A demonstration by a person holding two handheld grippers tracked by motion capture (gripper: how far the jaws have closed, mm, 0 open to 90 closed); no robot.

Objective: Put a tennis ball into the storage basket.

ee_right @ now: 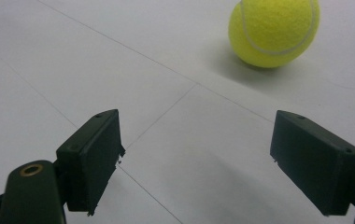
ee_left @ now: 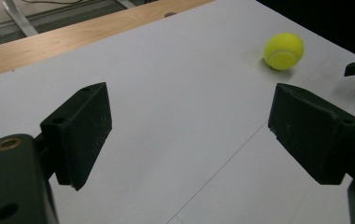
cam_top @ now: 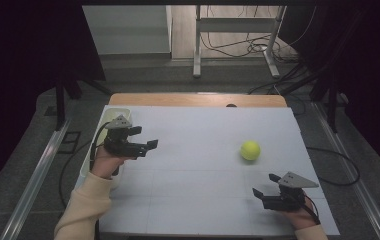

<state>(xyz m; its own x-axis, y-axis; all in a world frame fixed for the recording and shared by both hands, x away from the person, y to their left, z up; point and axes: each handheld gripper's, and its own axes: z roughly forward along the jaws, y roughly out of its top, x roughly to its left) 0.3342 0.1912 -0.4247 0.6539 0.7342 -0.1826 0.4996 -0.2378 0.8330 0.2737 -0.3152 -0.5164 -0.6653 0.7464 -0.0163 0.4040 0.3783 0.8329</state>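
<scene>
Where the white bin [cam_top: 109, 118] stands at the worktop's [cam_top: 198, 165] left edge, the left gripper [cam_top: 146, 139] hides most of it, so its contents cannot be made out. That gripper is held level above the worktop in a hand [cam_top: 104, 161] with a cream sleeve [cam_top: 83, 207], its jaws spread with nothing between them and aimed toward the tennis ball [cam_top: 250, 150]. This ball lies on the worktop right of centre, well apart from both grippers. Low at the right, the right gripper [cam_top: 266, 185] points left and forward, jaws spread and empty; its hand [cam_top: 301, 218] is cut off by the frame's bottom edge.
</scene>
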